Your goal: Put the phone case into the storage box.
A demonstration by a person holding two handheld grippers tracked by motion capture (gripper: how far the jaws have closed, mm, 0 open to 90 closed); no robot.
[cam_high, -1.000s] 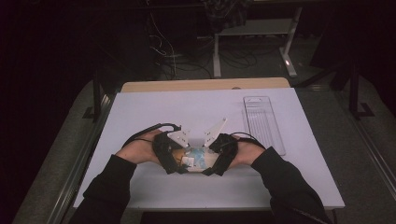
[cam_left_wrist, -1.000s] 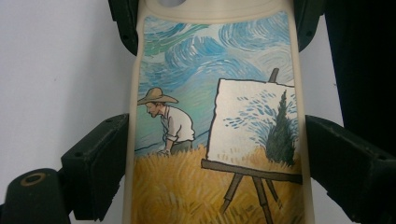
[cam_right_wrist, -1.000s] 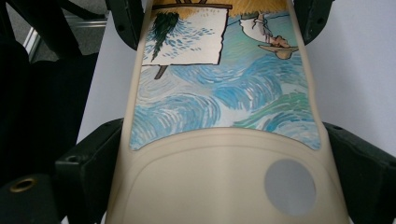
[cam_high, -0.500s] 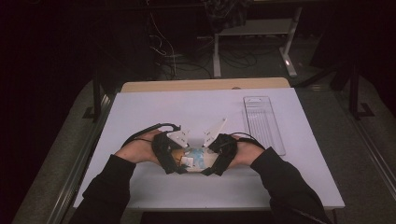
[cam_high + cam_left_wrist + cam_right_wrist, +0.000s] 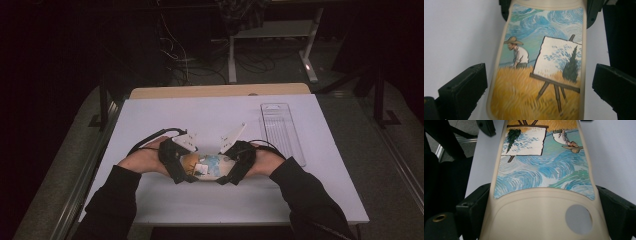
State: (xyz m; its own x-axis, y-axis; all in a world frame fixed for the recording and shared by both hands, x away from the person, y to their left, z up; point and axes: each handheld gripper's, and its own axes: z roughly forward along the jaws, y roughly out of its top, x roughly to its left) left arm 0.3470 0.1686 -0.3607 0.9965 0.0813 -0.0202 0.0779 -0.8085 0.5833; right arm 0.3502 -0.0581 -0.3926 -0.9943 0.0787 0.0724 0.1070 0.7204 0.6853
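Case lies flat near the table's front edge, painted side up, between our two grippers, which come at it from opposite ends. We judge that layout deliberate: one end pinned, the other free to be worked.

Our right gripper is clamped across the cream end with the round camera hole; in the right gripper view the case fills the space between its jaws and both pads press its edges, which keeps it from sliding.

Our left gripper has just been opening. In the left gripper view the wheat-field end of the case sits between wide jaws with white table visible on each side, so nothing is gripped there.

A clear tray rests well apart at the right, likely where the case goes or came from; we cannot tell which.
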